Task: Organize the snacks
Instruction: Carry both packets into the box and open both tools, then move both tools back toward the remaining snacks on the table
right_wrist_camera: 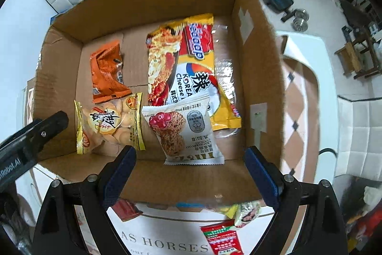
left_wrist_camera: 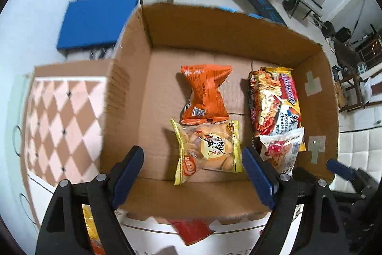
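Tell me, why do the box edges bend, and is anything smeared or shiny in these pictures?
Both views: the fisheye lens bows the cardboard box walls and darkens the corners. Left wrist view: the checkered cloth and blue pad smear with motion blur. Right wrist view: sharper; glare glints on the noodle packet.

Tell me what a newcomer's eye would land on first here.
The open cardboard box fills both views, with four snack packets on its floor. The big yellow-and-red noodle pack lies toward its right side, its near end under the white oat cookie packet. Left of them lie the orange packet and the yellow biscuit bag.
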A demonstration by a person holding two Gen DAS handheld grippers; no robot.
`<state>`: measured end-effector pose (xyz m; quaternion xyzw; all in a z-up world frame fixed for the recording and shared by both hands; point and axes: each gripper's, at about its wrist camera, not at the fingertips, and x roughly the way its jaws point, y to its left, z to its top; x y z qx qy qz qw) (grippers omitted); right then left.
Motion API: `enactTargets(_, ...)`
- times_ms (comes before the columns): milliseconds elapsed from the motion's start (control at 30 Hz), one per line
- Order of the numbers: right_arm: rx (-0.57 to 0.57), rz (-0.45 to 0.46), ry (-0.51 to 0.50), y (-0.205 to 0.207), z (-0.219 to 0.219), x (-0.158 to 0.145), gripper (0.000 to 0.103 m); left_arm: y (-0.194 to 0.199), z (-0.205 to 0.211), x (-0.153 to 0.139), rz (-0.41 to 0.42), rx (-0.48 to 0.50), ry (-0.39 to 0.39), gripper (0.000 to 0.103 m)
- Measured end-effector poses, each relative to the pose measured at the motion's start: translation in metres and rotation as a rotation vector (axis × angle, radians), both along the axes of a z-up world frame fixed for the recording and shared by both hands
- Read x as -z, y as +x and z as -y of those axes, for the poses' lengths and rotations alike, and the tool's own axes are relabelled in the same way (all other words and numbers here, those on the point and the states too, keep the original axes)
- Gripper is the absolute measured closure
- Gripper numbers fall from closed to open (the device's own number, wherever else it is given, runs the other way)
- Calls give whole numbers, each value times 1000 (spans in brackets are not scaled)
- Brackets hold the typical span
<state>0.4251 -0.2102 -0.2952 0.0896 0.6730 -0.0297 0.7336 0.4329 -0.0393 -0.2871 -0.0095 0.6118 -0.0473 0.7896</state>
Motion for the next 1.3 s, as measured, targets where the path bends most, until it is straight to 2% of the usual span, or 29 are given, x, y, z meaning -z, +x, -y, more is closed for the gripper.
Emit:
enactTargets(400,-25,165,-69,-54,-12,-66,8,-70,-1,-54,155,3,40,19)
enactTargets(933,-24,315,-60,-134,-19,-144,9,-148,-1,-118,292,-16,50,19)
enactTargets(1067,-15,337,-51,-145,-15,-155,8,-153,0,-122,298,-12,22,18)
enactTargets(1100,-12,337,-48,-147,-14,-156,8,-154,0,-120,292,-9,17,10)
enactTargets(1167,13,325,-43,-151,-6,-153,8,-153,-2,-112,264,-10,-11,0)
enactTargets(1300,59,250,-9,-157,11,-128,7,-154,-5,-79,178,-28,-48,0)
